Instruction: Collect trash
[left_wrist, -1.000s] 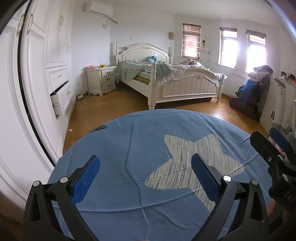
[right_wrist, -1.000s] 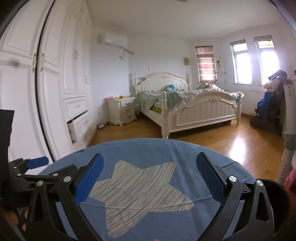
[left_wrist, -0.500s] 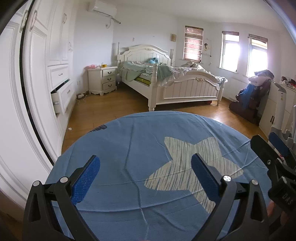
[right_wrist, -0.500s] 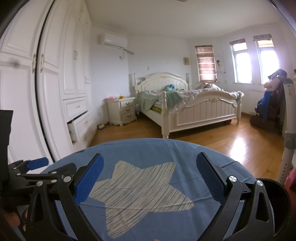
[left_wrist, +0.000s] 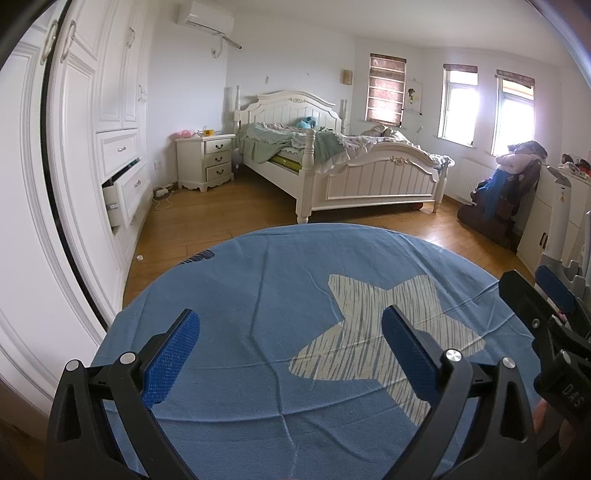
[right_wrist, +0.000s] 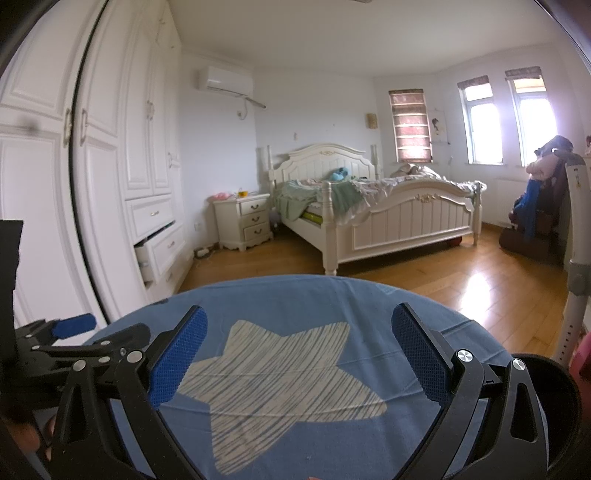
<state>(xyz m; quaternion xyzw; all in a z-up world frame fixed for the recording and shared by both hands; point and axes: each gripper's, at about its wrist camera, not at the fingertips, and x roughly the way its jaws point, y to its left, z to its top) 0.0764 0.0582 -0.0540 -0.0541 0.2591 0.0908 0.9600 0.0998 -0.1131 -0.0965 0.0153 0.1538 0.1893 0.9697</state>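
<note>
At far left the white wardrobe (left_wrist: 74, 184) stands with one drawer (left_wrist: 122, 195) pulled partly out. On the wooden floor (left_wrist: 221, 214) close to its base lies a small white bit (left_wrist: 139, 257), the only loose scrap that shows; it is too small to tell its long axis or which way it points. It sits well apart from the left gripper (left_wrist: 288, 332), ahead of it and off to its left, beyond the edge of the blue cloth (left_wrist: 240, 295). That gripper hovers over the cloth with its jaws spread wide and nothing between them. A pale striped star (left_wrist: 376, 325) lies on the cloth under its right finger. Further right, the right gripper (right_wrist: 300, 325) is also spread wide and holds nothing, above the same star. A black round rim (right_wrist: 554, 373) sits at its lower right, and the bed (right_wrist: 388, 221) stands across the room.
</note>
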